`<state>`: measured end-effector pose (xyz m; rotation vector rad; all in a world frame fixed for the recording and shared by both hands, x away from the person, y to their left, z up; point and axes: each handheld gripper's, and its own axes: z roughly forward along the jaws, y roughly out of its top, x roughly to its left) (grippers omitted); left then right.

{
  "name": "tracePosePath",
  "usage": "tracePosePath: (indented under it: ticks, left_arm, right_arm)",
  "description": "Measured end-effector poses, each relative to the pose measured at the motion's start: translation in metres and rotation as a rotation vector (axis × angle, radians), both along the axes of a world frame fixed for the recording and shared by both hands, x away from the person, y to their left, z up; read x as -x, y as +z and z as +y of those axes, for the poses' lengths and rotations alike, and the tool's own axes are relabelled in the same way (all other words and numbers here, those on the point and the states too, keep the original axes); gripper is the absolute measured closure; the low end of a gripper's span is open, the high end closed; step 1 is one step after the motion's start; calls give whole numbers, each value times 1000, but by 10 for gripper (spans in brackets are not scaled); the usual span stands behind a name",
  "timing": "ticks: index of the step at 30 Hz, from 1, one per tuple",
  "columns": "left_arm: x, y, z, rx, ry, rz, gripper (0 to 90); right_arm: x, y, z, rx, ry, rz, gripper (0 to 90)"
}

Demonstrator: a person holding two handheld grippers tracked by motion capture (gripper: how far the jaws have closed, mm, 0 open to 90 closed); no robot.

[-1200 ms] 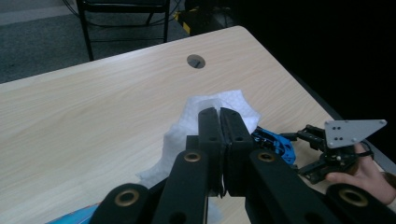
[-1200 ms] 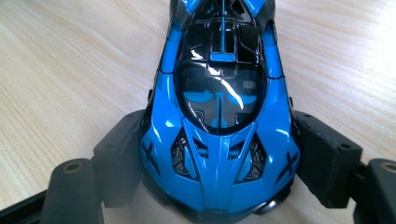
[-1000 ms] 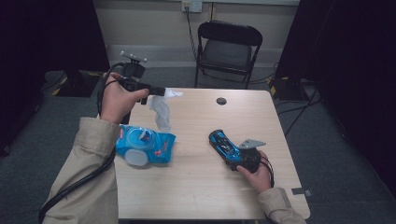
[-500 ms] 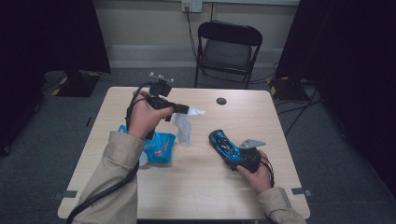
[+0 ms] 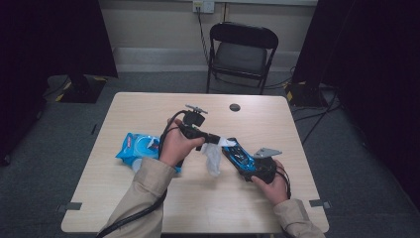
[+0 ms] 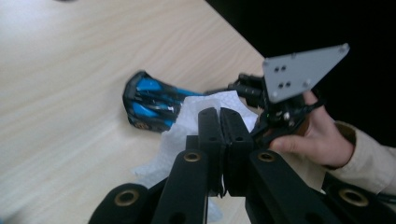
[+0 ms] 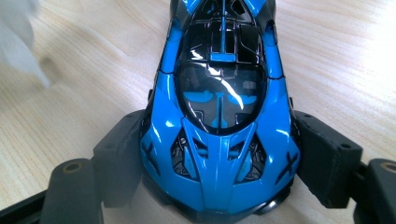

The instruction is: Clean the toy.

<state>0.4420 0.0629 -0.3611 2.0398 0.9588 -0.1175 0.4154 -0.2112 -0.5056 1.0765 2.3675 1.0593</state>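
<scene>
A blue and black toy car (image 5: 237, 154) lies on the wooden table (image 5: 148, 109), right of the middle. My right gripper (image 5: 247, 166) is shut on its rear end; in the right gripper view the car (image 7: 222, 93) sits between the two pads (image 7: 119, 149), which press on its sides. My left gripper (image 5: 218, 140) is shut on a white wipe (image 5: 213, 157) that hangs down beside the car's nose. In the left gripper view the closed jaws (image 6: 219, 114) pinch the wipe (image 6: 182, 130) just in front of the car (image 6: 149, 100).
A blue pack of wipes (image 5: 136, 147) lies on the table to the left, partly under my left forearm. A small black round object (image 5: 235, 107) sits near the far edge. A black folding chair (image 5: 241, 49) stands behind the table.
My left gripper has carried the wipe to the right and down, from above the blue pack to the car's nose. The right gripper and the car have stayed put.
</scene>
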Motion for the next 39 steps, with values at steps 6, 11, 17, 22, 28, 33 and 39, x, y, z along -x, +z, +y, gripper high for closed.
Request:
tracePosePath:
  ticks: [6, 11, 17, 22, 28, 33, 39]
  left_arm:
    - [5, -39, -3, -42, 6, 44, 882]
    - [13, -68, 1, -79, 11, 69, 881]
    - [22, -84, 4, -100, 2, 74, 879]
    - [34, -95, 6, -145, -15, 46, 872]
    - [43, -105, 10, -180, -24, 27, 818]
    - [47, -113, 10, -224, -37, -27, 609]
    - [51, -120, 3, -256, -44, -74, 464]
  right_arm:
    - [0, 0, 0, 0, 0, 1, 244]
    - [0, 0, 0, 0, 2, 1, 244]
    - [0, 0, 0, 0, 2, 1, 244]
    - [0, 0, 0, 0, 2, 1, 244]
    - [0, 0, 0, 0, 2, 1, 244]
    - [0, 0, 0, 1, 2, 2, 244]
    - [0, 0, 0, 0, 2, 1, 244]
